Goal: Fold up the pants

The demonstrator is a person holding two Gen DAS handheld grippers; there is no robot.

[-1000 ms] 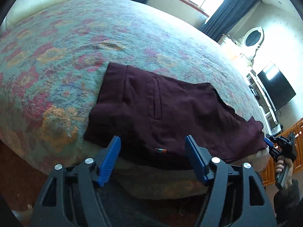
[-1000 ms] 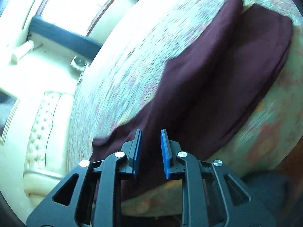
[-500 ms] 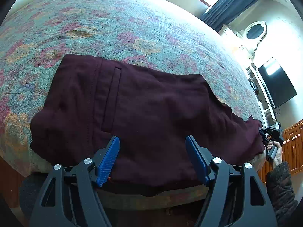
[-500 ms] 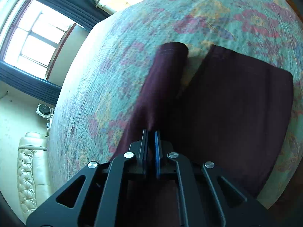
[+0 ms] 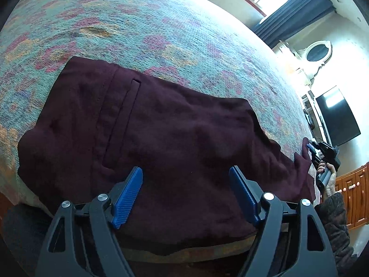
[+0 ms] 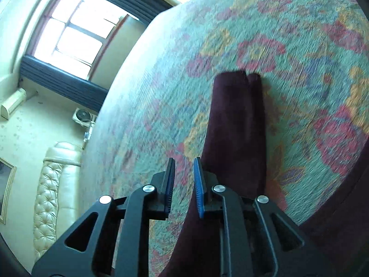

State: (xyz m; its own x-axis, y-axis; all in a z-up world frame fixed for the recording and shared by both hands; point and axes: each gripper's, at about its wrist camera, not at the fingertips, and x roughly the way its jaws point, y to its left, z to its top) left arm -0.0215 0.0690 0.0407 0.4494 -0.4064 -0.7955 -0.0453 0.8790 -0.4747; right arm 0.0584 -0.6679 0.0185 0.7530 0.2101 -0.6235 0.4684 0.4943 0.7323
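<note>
The pants (image 5: 161, 143), dark maroon, lie on the bed (image 5: 161, 23) at its near edge, waistband end to the left in the left wrist view, back pocket slit uppermost, legs running off to the right. Part of the cloth hangs over the bed edge.

Left gripper (image 5: 185, 196): jaws wide apart, hovering over the seat of the pants, holding nothing.

Right gripper (image 6: 183, 184): jaws a little apart with only bedspread visible between them; one leg lies just beside the right-hand finger. In the left wrist view it sits at the leg ends, touching or very near the cloth. I cannot tell from that view whether any cloth is pinched; the right wrist view suggests not.

Judgement: the step in hand appears to be taking hold of the leg ends and waist for a lengthwise fold. To do it well, both leg hems should be gathered together in one pinch, the left gripper should clamp the waistband corner rather than the mid-seat, and the overhanging cloth should be drawn onto the bed first.

No brand, label or legible writing is visible.
</note>
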